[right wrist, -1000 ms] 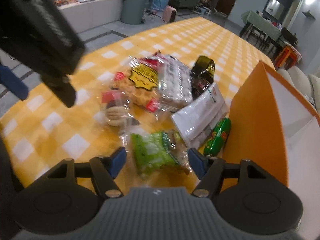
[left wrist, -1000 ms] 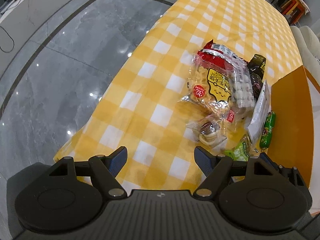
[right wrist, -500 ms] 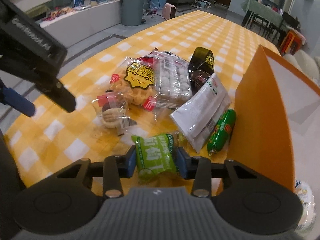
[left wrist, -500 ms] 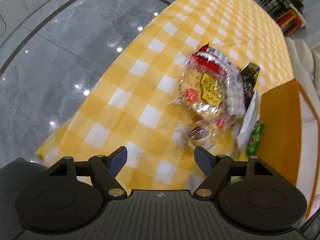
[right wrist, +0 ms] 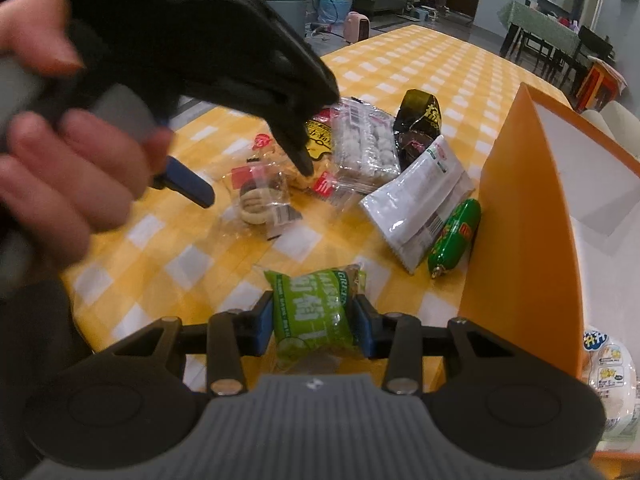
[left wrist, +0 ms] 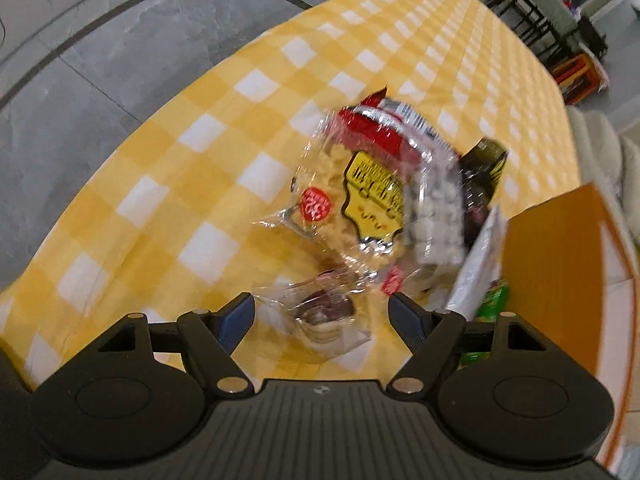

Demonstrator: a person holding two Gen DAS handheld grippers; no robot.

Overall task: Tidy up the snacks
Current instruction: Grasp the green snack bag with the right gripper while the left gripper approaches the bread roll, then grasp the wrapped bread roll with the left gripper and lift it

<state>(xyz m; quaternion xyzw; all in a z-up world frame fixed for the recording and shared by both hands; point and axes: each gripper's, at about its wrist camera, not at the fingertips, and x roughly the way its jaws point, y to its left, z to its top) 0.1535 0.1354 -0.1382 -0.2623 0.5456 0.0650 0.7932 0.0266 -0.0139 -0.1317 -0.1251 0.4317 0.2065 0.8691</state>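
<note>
The right gripper [right wrist: 313,322] pinches a green packet [right wrist: 314,314] between its blue pads, lifted just above the checked cloth [right wrist: 192,258], close to the near corner of the orange box [right wrist: 524,216]. A white bag [right wrist: 610,376] lies inside the box at the right. The left gripper [left wrist: 320,316] is spread wide, hanging over a clear pack of round biscuits [left wrist: 324,316]; whether it touches the pack is hard to tell in the blur. Farther off lie a yellow-label bag [right wrist: 316,140], a tray of white sweets [right wrist: 366,142], and a dark pouch [right wrist: 418,118]. A white pouch [right wrist: 420,196] rests beside a green sausage [right wrist: 456,236] against the box wall.
</note>
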